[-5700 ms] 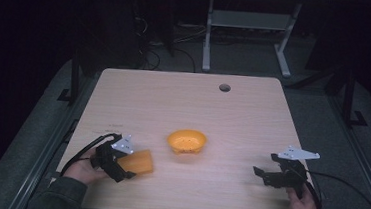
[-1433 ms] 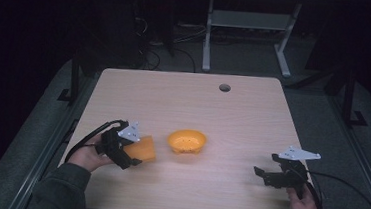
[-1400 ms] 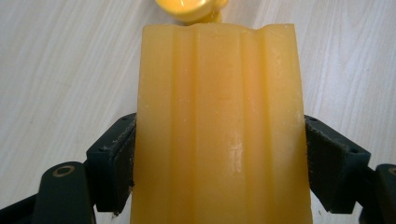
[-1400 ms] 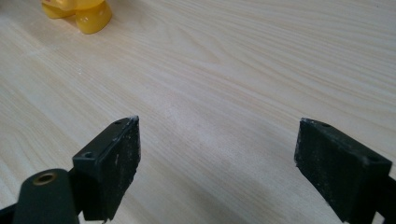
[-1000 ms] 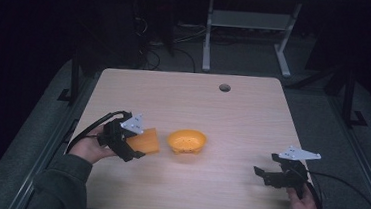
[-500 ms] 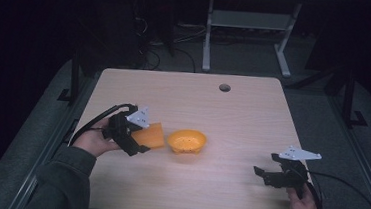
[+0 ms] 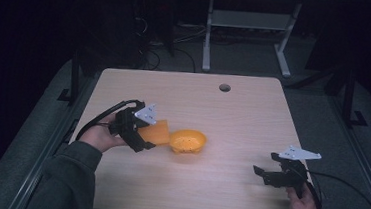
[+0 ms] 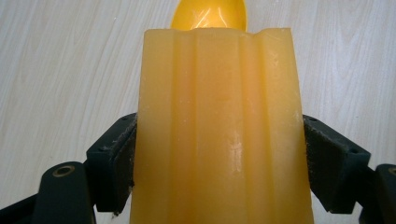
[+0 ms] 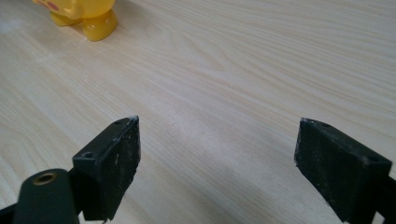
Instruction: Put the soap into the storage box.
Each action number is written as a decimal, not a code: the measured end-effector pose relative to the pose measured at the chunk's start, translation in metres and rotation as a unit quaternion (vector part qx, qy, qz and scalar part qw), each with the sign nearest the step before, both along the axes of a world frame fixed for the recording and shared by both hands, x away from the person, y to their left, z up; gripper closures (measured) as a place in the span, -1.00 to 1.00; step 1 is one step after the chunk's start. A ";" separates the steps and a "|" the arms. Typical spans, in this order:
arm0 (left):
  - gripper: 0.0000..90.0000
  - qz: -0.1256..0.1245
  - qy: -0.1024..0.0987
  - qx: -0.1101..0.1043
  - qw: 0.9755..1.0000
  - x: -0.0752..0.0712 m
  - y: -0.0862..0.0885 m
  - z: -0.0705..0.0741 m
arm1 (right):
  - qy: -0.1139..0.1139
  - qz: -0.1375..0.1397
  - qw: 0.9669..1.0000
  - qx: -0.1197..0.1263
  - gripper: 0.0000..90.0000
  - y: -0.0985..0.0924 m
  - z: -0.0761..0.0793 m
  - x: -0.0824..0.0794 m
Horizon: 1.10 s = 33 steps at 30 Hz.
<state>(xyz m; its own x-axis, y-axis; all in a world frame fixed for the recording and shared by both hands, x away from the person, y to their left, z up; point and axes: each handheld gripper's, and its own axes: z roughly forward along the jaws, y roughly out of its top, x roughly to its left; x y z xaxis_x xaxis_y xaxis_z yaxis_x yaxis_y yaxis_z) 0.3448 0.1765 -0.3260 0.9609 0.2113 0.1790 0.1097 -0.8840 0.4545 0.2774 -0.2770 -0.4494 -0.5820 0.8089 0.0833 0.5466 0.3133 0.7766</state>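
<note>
Dark room, unlit floor, a pale metal frame at the far side; at centre a light wood-grain counter [image 7: 251, 135] with a round cable hole [image 7: 224, 87] near its far edge.

Item 1, left: left gripper [image 7: 146, 131], held in a hand with a dark sleeve at the near-left of the counter, a cable looping behind it and a grey three-cornered plate on top. Jaws closed against both sides of an orange ribbed block [image 8: 219, 135]; the left gripper view has the block standing up between the two black jaws, its faces grooved lengthwise. In the high view the block [image 7: 154, 132] is raised off the counter and tilted, its far end just beside the bowl.

Item 2, centre-left: orange bowl [image 7: 187, 141], standing on the counter immediately right of the block, opening upward. Its rim [image 8: 209, 14] shows just past the top of the block in the left gripper view. Whether block and bowl touch cannot be told.

Item 3, right: right gripper [image 7: 260, 173], held in a hand at the near-right edge, low over the counter, well apart from the bowl. Jaws spread wide, with bare wood between them in the right gripper view.

Item 4: yellow toy-like object [image 9: 81, 11], at the far left of the right gripper view, partly cut off; identity unclear.
</note>
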 end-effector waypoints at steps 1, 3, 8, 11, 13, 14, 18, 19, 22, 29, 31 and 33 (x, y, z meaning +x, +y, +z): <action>-0.54 -0.002 -0.001 0.002 1.000 0.001 -0.001 0.000 | -0.002 0.001 1.000 0.000 -0.69 -0.001 0.000 0.000; -0.54 -0.002 -0.001 0.004 1.000 0.002 -0.004 0.001 | -0.004 0.000 1.000 0.001 -0.69 -0.001 0.001 0.000; -0.54 -0.004 0.012 0.001 1.000 0.006 -0.010 0.002 | -0.005 0.001 1.000 0.003 -0.69 0.000 0.001 -0.001; -0.54 0.004 0.006 0.009 1.000 0.009 -0.015 -0.001 | -0.005 0.001 1.000 0.004 -0.69 -0.001 0.002 -0.001; -0.54 0.000 0.012 0.006 1.000 0.011 -0.016 -0.002 | -0.005 0.001 1.000 0.003 -0.69 -0.001 0.002 -0.001; -0.54 0.000 0.009 0.005 1.000 0.011 -0.017 -0.003 | -0.005 0.001 1.000 0.002 -0.69 0.000 0.002 -0.001; -0.54 -0.002 0.008 0.008 1.000 0.013 -0.021 -0.004 | -0.006 0.002 1.000 0.002 -0.69 0.000 0.002 -0.001; -0.54 -0.003 0.008 0.009 1.000 0.014 -0.022 -0.005 | -0.006 0.002 1.000 0.001 -0.69 0.000 0.002 -0.001; -0.54 -0.003 0.010 0.007 1.000 0.016 -0.024 -0.007 | -0.007 0.001 1.000 0.002 -0.69 0.000 0.002 -0.001; -0.54 -0.005 0.009 0.004 1.000 0.021 -0.029 -0.009 | -0.008 0.001 1.000 0.004 -0.69 -0.001 0.003 -0.002; -0.54 -0.007 0.010 0.002 1.000 0.022 -0.031 -0.010 | -0.008 0.001 1.000 0.004 -0.69 -0.001 0.003 -0.002; -0.54 -0.007 0.010 0.002 1.000 0.023 -0.034 -0.010 | -0.008 0.001 1.000 0.004 -0.69 0.000 0.003 -0.002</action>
<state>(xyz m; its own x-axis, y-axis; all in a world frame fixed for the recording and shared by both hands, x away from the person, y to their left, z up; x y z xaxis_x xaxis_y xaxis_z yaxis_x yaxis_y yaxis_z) 0.3677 0.1426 -0.3365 0.9674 0.1961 0.1602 0.1057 -0.8876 0.4483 0.2759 -0.2773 -0.4465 -0.5851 0.8070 0.0803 0.5329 0.3080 0.7881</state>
